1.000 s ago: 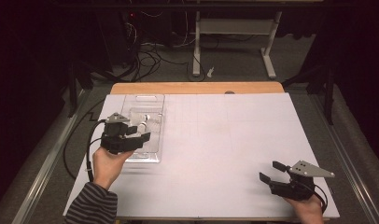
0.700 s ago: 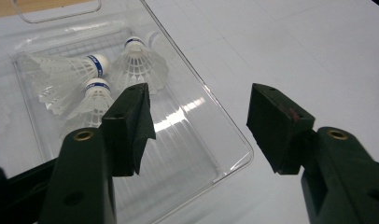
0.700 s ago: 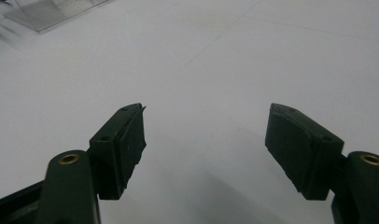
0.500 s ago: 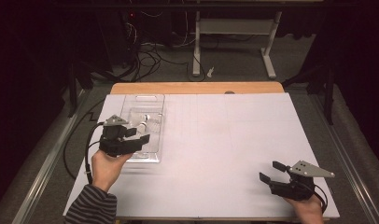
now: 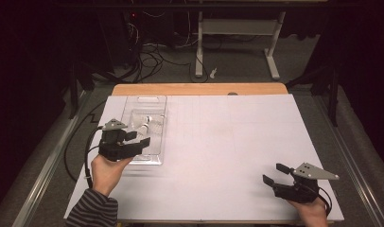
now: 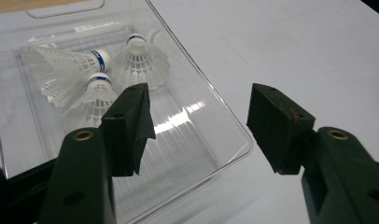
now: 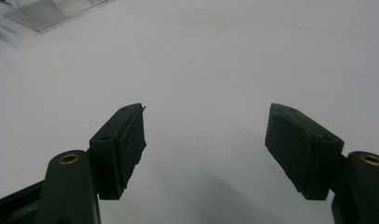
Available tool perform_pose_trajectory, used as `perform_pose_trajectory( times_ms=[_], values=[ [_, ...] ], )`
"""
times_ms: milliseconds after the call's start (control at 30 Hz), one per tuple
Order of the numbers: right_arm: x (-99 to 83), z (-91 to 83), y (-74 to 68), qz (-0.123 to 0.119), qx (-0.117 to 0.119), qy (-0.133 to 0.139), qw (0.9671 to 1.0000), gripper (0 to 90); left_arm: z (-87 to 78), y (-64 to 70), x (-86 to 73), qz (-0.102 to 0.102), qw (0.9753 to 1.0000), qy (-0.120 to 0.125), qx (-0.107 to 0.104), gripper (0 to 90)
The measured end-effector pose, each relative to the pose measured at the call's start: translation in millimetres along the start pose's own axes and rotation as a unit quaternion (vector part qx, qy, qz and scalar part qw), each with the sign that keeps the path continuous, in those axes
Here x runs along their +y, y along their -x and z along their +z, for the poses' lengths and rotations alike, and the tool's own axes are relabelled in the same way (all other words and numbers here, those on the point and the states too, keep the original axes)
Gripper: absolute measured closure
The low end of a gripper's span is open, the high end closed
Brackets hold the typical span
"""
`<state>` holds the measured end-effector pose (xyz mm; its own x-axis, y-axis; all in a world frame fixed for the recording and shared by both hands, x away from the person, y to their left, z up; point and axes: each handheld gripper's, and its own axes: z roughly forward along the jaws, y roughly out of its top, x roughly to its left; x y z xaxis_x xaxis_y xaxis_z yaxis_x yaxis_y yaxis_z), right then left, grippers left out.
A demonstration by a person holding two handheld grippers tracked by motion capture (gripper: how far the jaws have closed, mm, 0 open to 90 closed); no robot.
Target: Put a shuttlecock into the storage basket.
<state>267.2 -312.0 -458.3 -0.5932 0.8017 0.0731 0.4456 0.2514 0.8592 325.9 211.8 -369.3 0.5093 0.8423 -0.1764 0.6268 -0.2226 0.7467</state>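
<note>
Big white-topped table (image 5: 237,142) taking up most of the high view, wooden edge showing along the far side, dark floor with cables and a desk frame beyond it.

Clear plastic tray (image 5: 145,127) sitting on the table's left part, long side running away from the person, near end just under the left gripper (image 5: 139,139). Same tray (image 6: 187,135) seen up close in the left gripper view, ribbed see-through bottom, rounded near corner poking out between the two jaws.

Left gripper (image 6: 199,109) held low over the tray's near end in a hand on a striped sleeve, grey three-cornered plate on top, cable looping off to the left. Jaws wide open, nothing between them, one hanging over the tray floor and the other out past the tray's rim over the bare table.

Right gripper (image 5: 274,174) way off at the near right corner of the table, well apart from the tray, resting low by the paper. Jaws spread wide in the right gripper view (image 7: 206,135) too, holding nothing, just white table under them.

Three white shuttlecocks (image 6: 103,77) bunched in the far end of the tray, lying on their sides, blue band round each cork, feather skirts touching. Just a pale cluster (image 5: 147,124) in the high view.
</note>
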Motion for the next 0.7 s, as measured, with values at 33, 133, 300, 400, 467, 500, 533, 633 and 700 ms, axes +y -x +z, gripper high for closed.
perform_pose_trajectory(
  times_ms=[33,133,300,400,467,500,533,633,700],
  values=[
    [0.0,0.0,0.0,0.0,0.0,0.0,1.0,29.2,-0.2,0.0,-0.5,0.0,1.0,0.0,0.0,40.4],
    [0.0,0.0,0.0,0.0,0.0,0.0,1.0,29.3,-0.8,0.2,-2.4,-0.002,1.0,0.001,-0.001,40.4],
    [0.0,-0.1,0.0,0.0,0.0,0.0,1.0,29.2,-1.6,-0.1,-5.7,-0.003,1.0,0.001,-0.003,40.4],
    [0.0,0.0,0.0,0.0,0.0,0.0,1.0,29.3,-2.2,0.3,-7.4,-0.005,1.0,0.002,-0.004,40.3],
    [0.0,0.0,0.0,0.0,0.0,0.0,1.0,29.3,-2.8,0.4,-8.5,-0.004,1.0,0.003,-0.004,40.3],
    [0.0,-0.1,0.0,0.0,0.0,0.0,1.0,29.3,-3.1,0.6,-9.1,-0.005,1.0,0.003,-0.004,40.3],
    [0.0,-0.1,0.0,0.0,0.0,0.0,1.0,29.3,-3.4,0.5,-9.6,-0.004,1.0,0.004,-0.005,40.2],
    [0.0,-0.1,0.0,0.0,0.0,0.0,1.0,29.3,-4.1,0.7,-11.6,-0.007,0.9999,0.005,-0.006,40.2],
    [0.0,-0.1,0.0,0.0,0.0,0.0,1.0,29.2,-4.5,0.7,-12.7,-0.007,0.9999,0.005,-0.007,40.2]
  ],
)
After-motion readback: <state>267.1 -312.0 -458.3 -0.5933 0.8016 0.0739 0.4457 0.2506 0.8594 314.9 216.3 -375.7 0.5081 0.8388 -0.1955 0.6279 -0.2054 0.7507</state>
